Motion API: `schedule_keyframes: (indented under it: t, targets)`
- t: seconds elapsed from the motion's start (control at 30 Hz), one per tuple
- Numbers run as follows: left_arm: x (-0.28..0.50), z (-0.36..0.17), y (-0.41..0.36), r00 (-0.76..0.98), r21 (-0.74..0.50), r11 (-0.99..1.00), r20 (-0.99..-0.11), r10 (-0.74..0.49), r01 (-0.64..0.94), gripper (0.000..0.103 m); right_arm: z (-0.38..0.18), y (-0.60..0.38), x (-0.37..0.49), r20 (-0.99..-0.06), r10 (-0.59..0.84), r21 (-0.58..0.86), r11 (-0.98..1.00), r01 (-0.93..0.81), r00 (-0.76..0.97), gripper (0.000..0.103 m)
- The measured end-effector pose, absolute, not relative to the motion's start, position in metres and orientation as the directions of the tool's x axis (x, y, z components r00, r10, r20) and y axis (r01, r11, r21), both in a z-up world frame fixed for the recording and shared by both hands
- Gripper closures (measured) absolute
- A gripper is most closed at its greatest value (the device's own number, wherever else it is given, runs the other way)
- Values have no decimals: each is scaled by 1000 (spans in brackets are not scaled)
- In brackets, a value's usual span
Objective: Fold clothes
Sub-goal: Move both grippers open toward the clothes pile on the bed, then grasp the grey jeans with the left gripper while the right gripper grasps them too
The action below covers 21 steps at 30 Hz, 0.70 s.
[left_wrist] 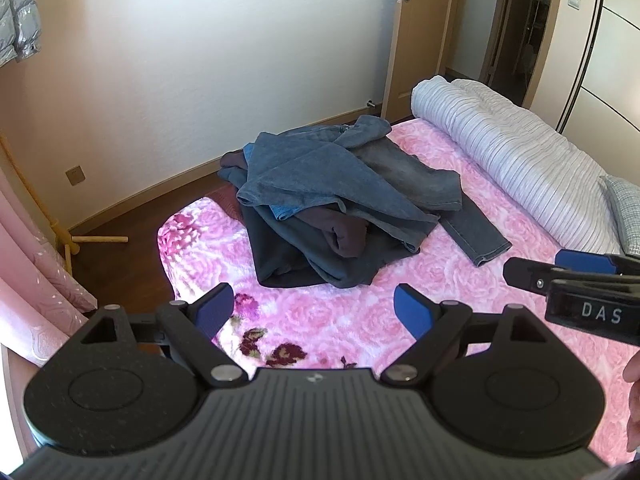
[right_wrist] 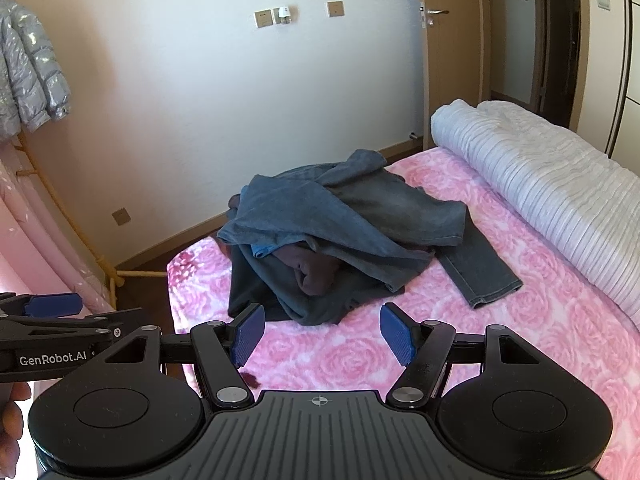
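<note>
A loose pile of clothes (left_wrist: 336, 200) lies on the pink floral bed (left_wrist: 360, 320): a blue-grey top draped over dark garments, with grey jeans (left_wrist: 476, 236) sticking out to the right. The pile also shows in the right wrist view (right_wrist: 332, 240), on the bed (right_wrist: 520, 340). My left gripper (left_wrist: 312, 312) is open and empty, held above the bed short of the pile. My right gripper (right_wrist: 322, 334) is open and empty, just short of the pile's near edge. Each gripper shows at the other view's edge, the right one (left_wrist: 560, 276) and the left one (right_wrist: 60, 312).
A rolled striped grey duvet (left_wrist: 512, 160) lies along the bed's right side, with a grey pillow (left_wrist: 628, 212) behind it. Pink curtains (left_wrist: 36, 292) and a wooden rack (left_wrist: 64, 236) stand left of the bed. A door (left_wrist: 416, 32) and white wall are behind.
</note>
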State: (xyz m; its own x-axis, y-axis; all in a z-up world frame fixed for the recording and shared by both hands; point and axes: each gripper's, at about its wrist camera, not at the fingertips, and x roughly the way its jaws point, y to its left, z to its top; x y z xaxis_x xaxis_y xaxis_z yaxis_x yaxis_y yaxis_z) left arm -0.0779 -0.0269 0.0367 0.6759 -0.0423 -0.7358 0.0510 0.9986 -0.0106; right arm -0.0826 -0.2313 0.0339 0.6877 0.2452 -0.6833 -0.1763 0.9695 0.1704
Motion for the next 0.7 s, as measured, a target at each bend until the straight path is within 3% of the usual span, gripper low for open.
schedule_keyframes:
  t: [0.23,0.7]
  targets:
    - [-79,33,-21,673,-14,999,-738,-42,46,18,32,-226,-85,-684,259,172,966,-195,681,35]
    - [-5,-5,-13,627,-67,990,-768,-133,128,18,12,-228,-38,-717,185,136,983,-125,672,35]
